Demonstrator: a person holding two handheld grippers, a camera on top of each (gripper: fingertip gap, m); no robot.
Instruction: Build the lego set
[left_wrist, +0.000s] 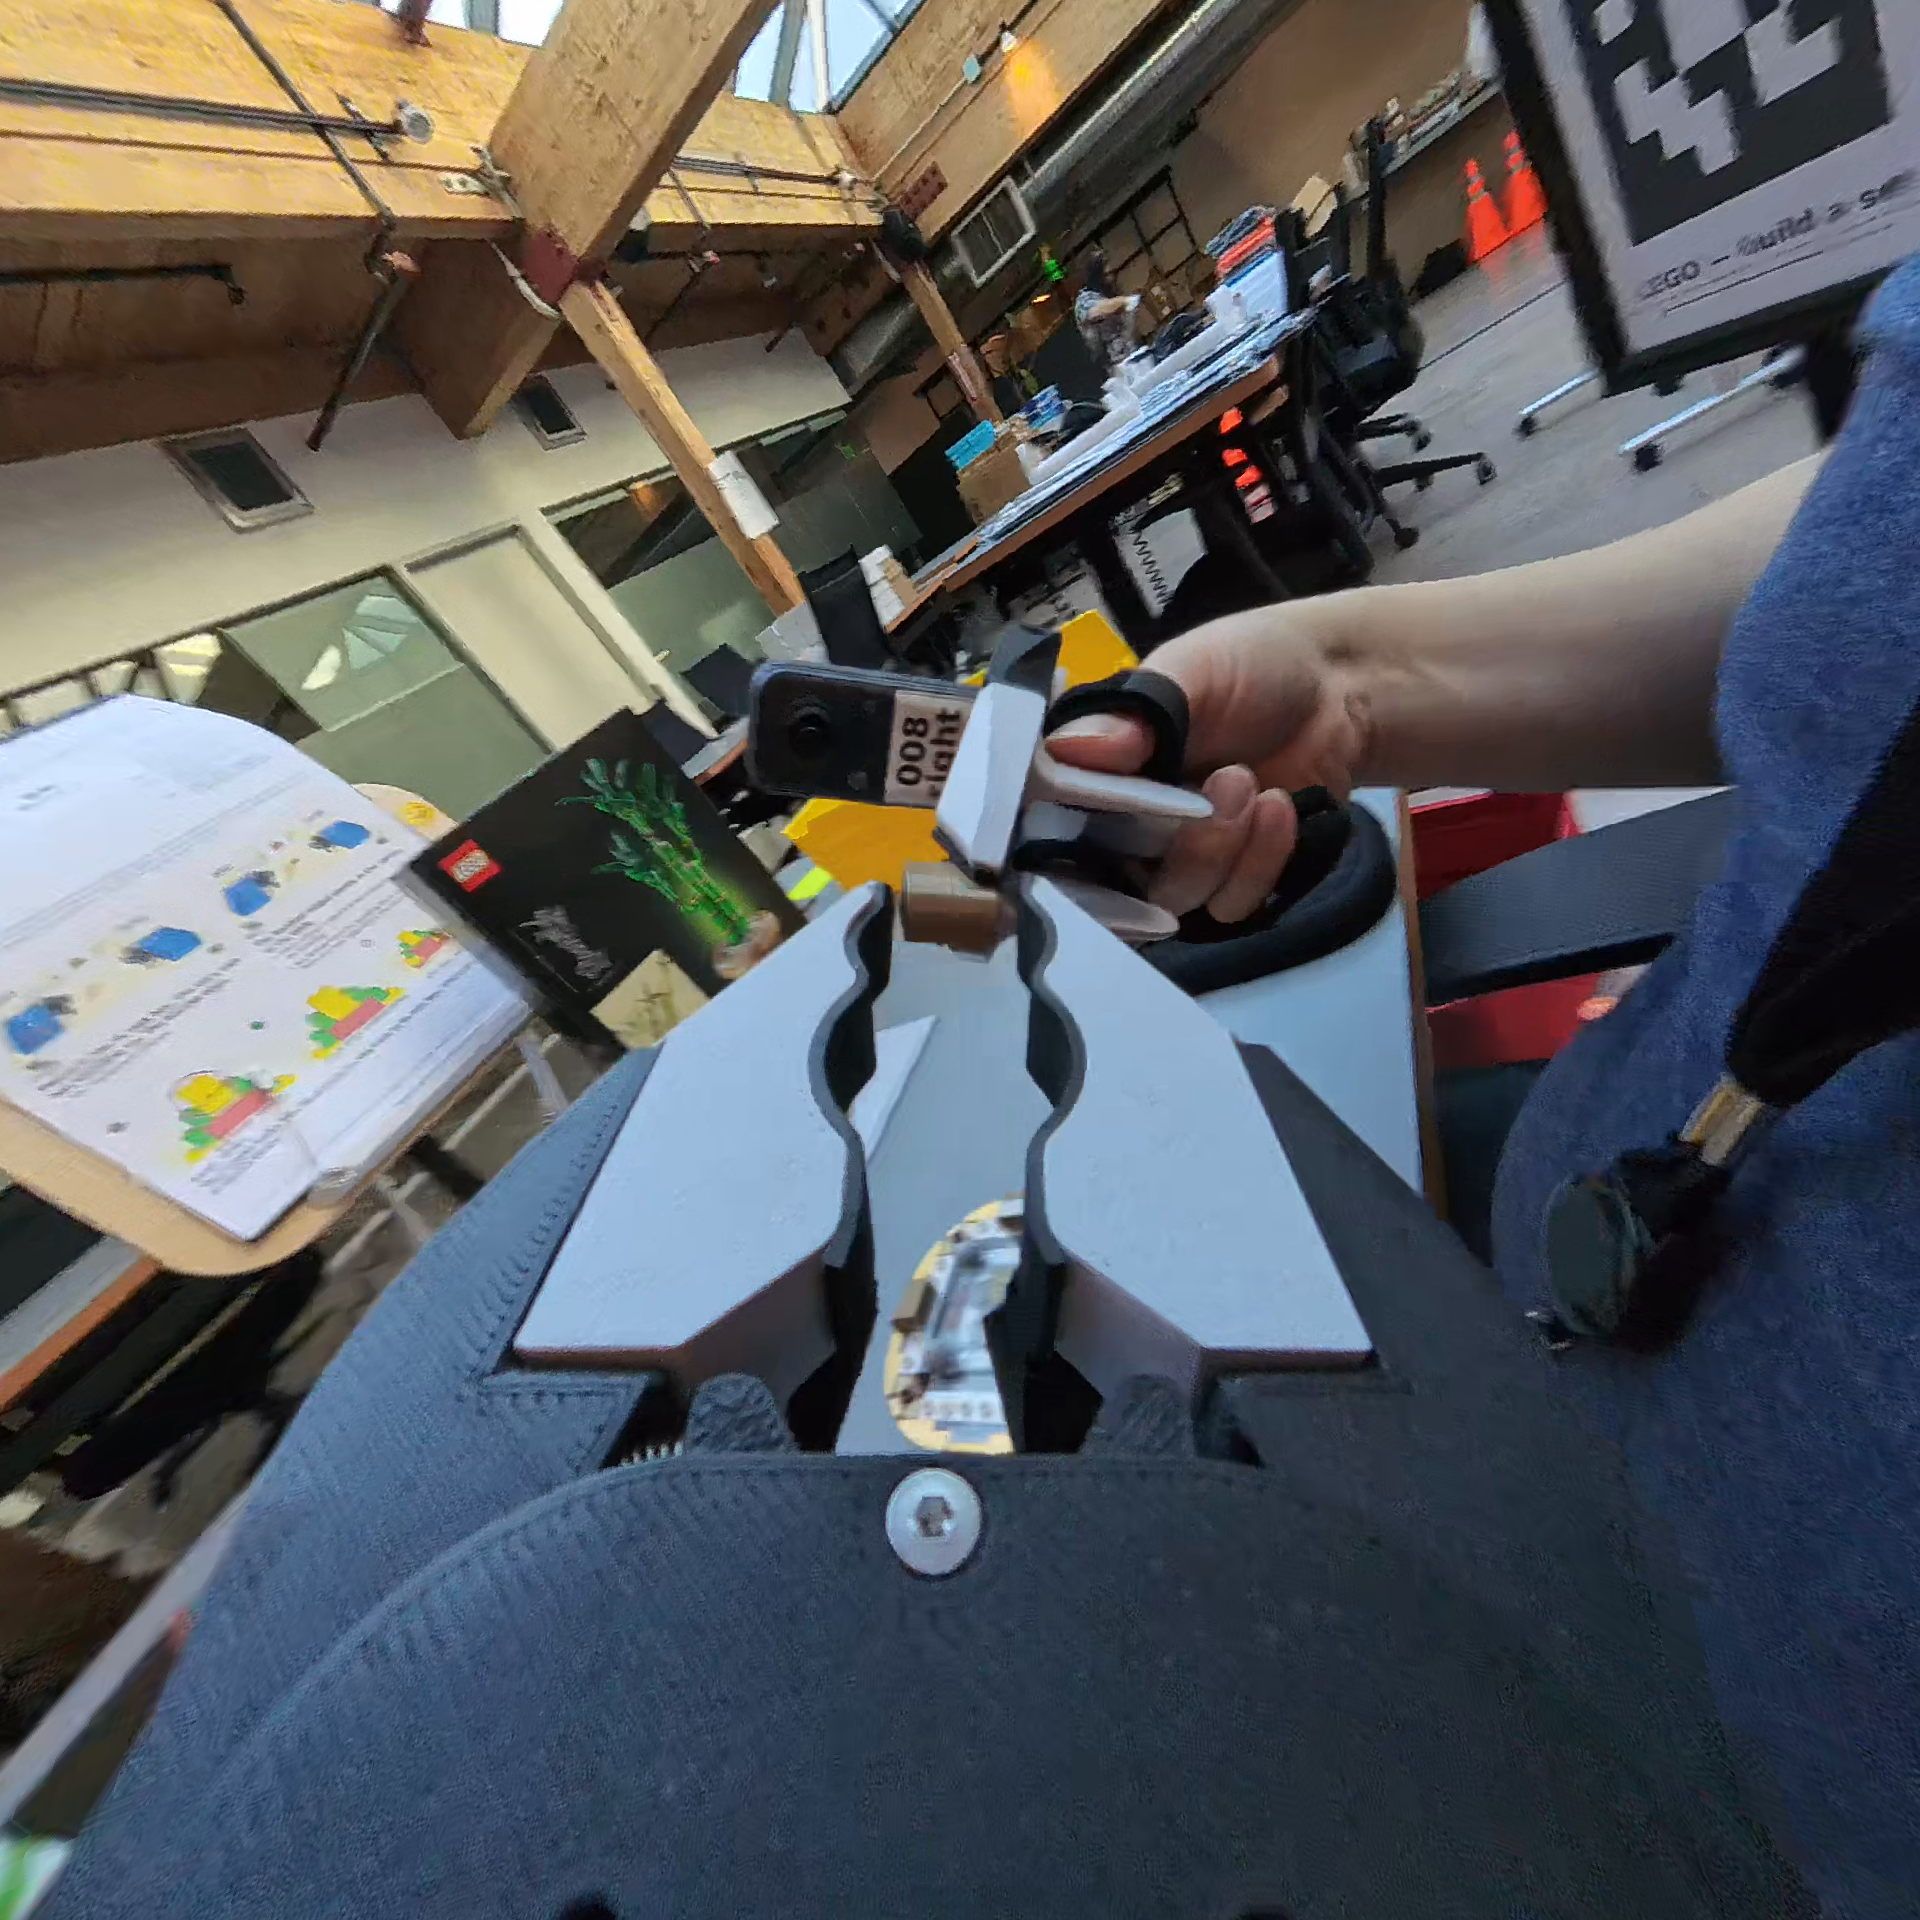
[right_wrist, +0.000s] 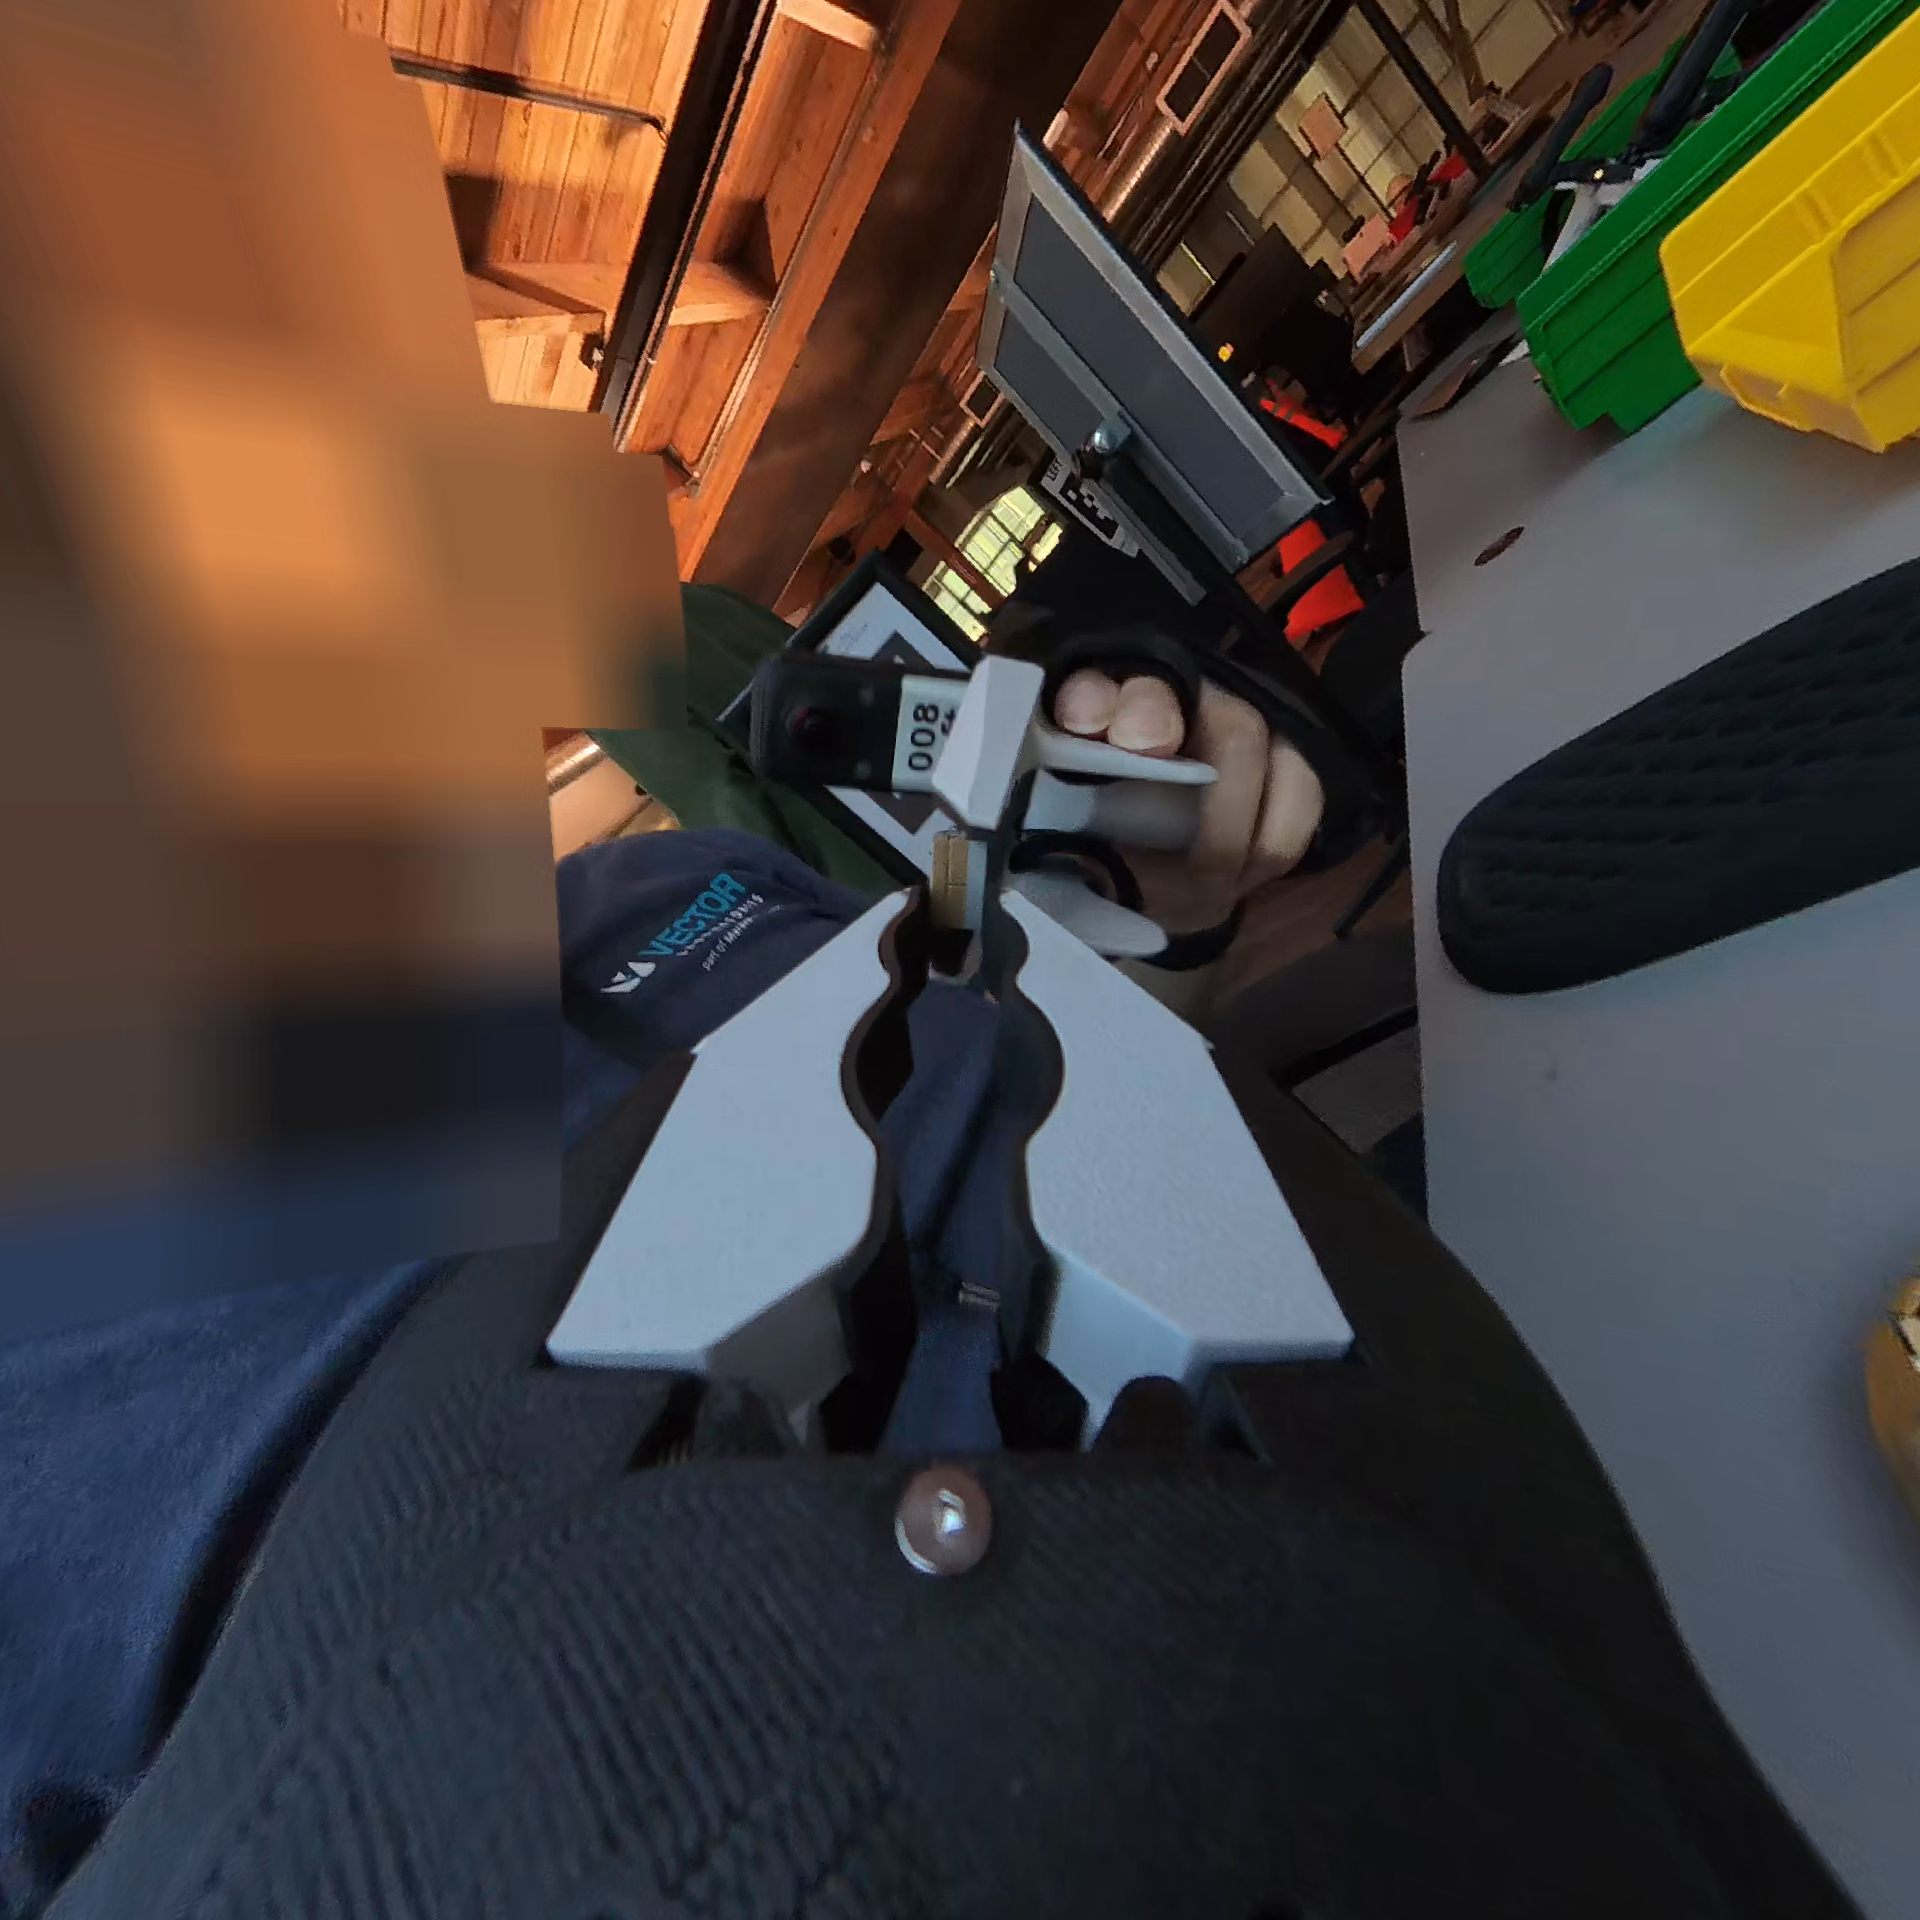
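The left claw (left_wrist: 956, 914) and right claw (right_wrist: 961, 914) both pinch one small tan piece (left_wrist: 951, 912), meeting tip to tip. Judging by that, a handover or joining is under way (held up off the surface (right_wrist: 1662, 1039), beside the set's box (left_wrist: 613, 883)).

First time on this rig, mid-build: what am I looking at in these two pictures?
No robot: a person holds two grippers, each with a camera looking along its jaws. The left view shows the left gripper shut on a tan piece, with the instructions and box behind. The right view shows the right gripper, apparently pinching the same piece. A yellow bin and green bins sit on the grey table.
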